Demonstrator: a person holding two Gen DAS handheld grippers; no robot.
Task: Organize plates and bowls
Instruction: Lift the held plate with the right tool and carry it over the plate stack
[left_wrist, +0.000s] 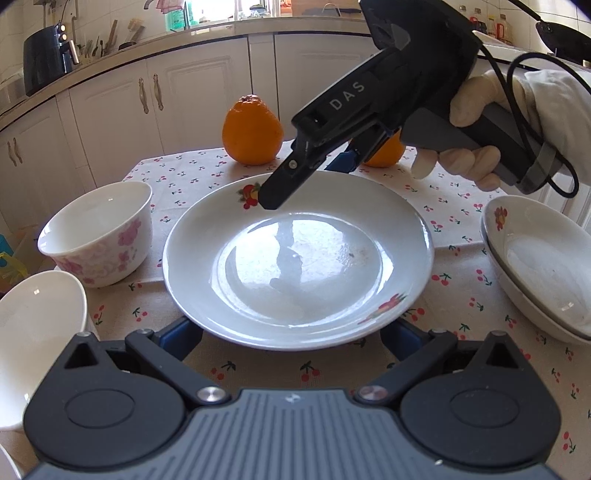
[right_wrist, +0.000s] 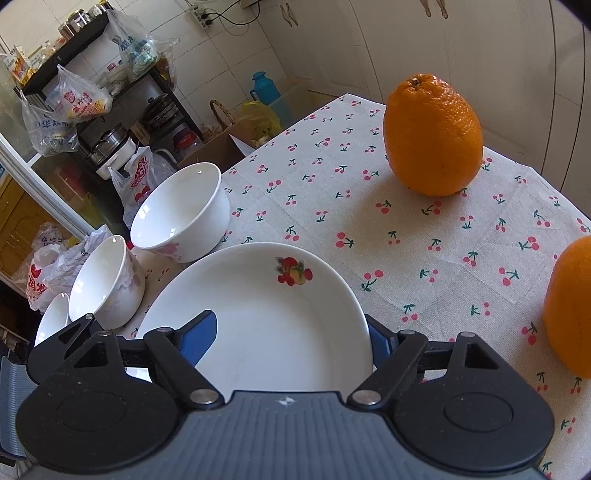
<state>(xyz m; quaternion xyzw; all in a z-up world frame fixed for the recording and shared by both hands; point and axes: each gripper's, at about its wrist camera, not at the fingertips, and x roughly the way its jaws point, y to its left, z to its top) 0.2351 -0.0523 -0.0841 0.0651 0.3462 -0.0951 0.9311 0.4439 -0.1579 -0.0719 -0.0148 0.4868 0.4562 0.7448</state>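
Note:
A white plate (left_wrist: 295, 258) with fruit prints lies on the cherry tablecloth, mid-table. My left gripper (left_wrist: 290, 339) stands wide; its blue fingers (left_wrist: 181, 332) disappear under the plate's near rim. My right gripper (left_wrist: 306, 181), in a white-gloved hand (left_wrist: 480, 110), straddles the far rim: one finger over the plate, the other outside it. In the right wrist view the plate (right_wrist: 266, 314) fills the gap between the right gripper's (right_wrist: 290, 339) wide-set fingers, and the pads do not pinch it. A pink-flowered bowl (left_wrist: 99, 236) and a plain white bowl (left_wrist: 37, 332) stand left. Two stacked plates (left_wrist: 539, 269) sit right.
Two oranges (left_wrist: 253, 129) (left_wrist: 384, 151) stand on the table's far side. In the right wrist view the bowls (right_wrist: 184, 210) (right_wrist: 107, 280) line the table's left edge. Beyond that edge are bags and a shelf rack (right_wrist: 92, 92). White kitchen cabinets (left_wrist: 147, 99) stand behind.

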